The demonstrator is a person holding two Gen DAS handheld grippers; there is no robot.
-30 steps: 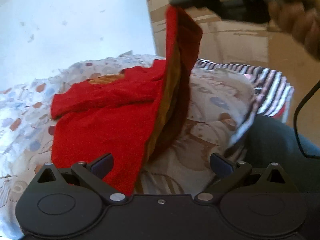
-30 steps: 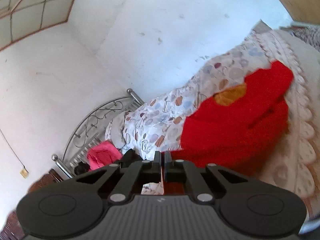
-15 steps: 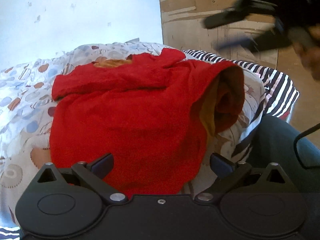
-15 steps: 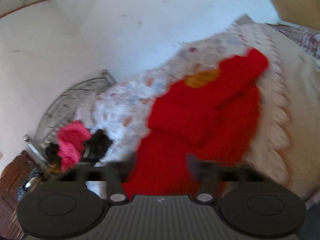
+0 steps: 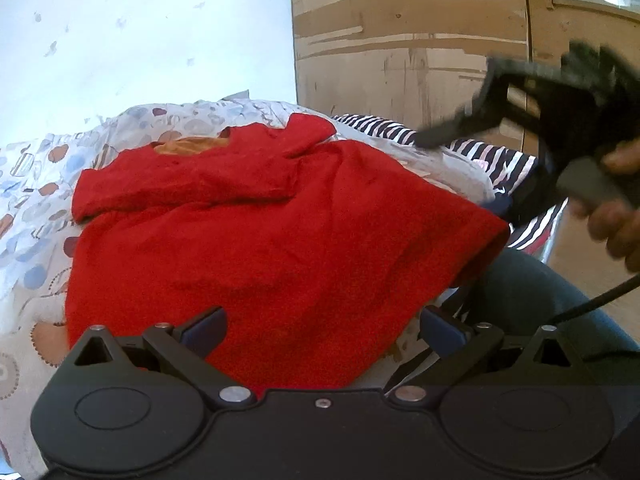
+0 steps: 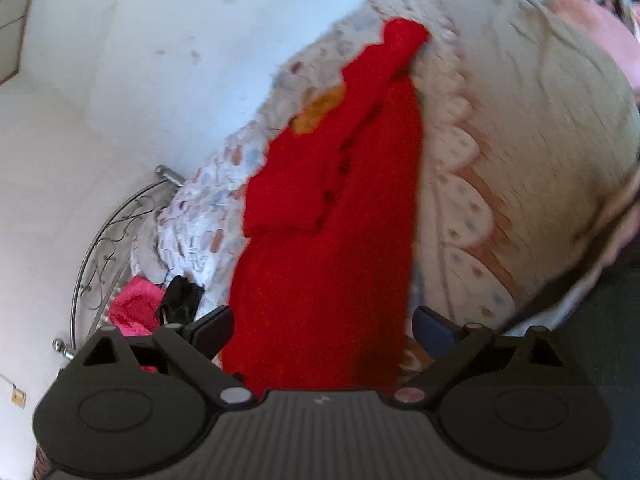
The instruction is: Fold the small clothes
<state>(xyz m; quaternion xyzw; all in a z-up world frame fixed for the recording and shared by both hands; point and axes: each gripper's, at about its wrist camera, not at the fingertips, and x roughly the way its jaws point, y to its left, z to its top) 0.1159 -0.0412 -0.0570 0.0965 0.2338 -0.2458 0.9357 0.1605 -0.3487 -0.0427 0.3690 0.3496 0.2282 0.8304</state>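
A white bedsheet printed with blue and brown ovals (image 5: pixel 36 200) covered the bed at the left, and on it lay the red knitted child's garment (image 5: pixel 272 248), spread flat with an orange lining showing at its neck (image 5: pixel 188 145) and one sleeve folded across the chest. The left tool (image 5: pixel 322 326) hovered low over the garment's near hem with its jaws spread wide, the red cloth lying below the gap and neither pad pressing on it. Further right, a black-and-white striped cloth (image 5: pixel 496 160) lay at the bed's edge before a brown wooden wardrobe (image 5: pixel 408 40). The right tool (image 6: pixel 322 326), blurred in the left camera's view and gripped by a hand (image 5: pixel 616 220), was above the garment's right side. Its jaws were opening, and the garment lay beneath them, pinched by neither pad.
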